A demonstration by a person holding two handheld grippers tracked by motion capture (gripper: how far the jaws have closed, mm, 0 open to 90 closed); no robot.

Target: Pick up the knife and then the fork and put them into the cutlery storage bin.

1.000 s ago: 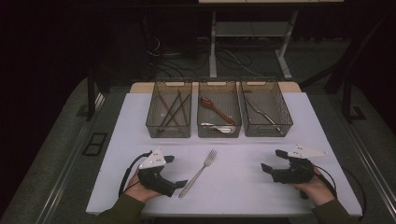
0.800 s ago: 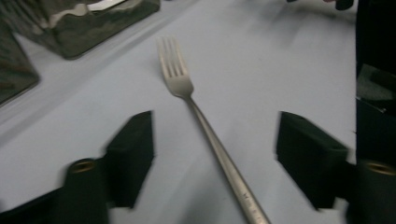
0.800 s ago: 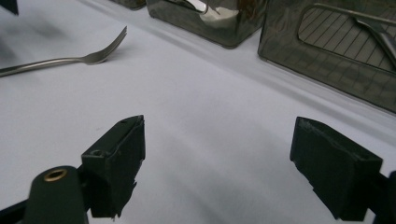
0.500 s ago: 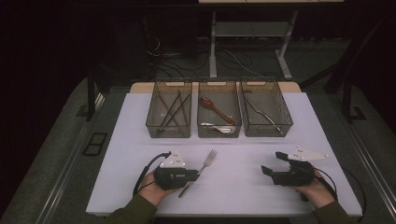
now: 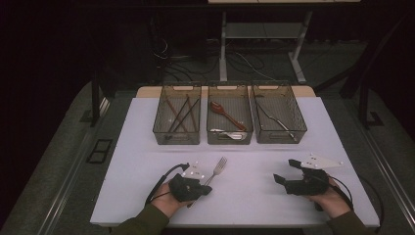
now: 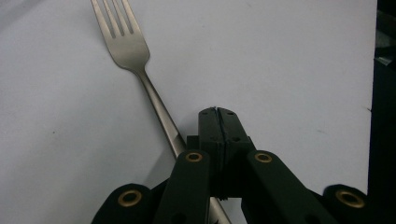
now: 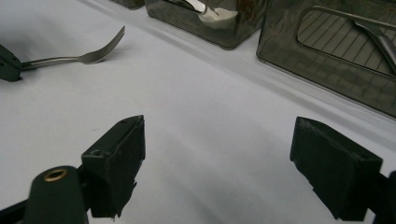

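Observation:
A silver fork lies on the white table, tines pointing towards the bins. My left gripper sits low over the fork's handle; its jaws have just closed. In the left gripper view the pads meet, and the fork runs slantwise under them and out below. The right gripper view shows the fork ending in the left gripper's tip. My right gripper rests at the front right, open, with nothing between its fingertips.
Three dark mesh bins stand in a row at the back. The left bin holds brown sticks, the middle bin a reddish spoon and a metal one, the right bin metal cutlery. Dark floor surrounds the table.
My left gripper has moved right onto the fork's handle and its jaws have closed. The right gripper has stayed where it was.

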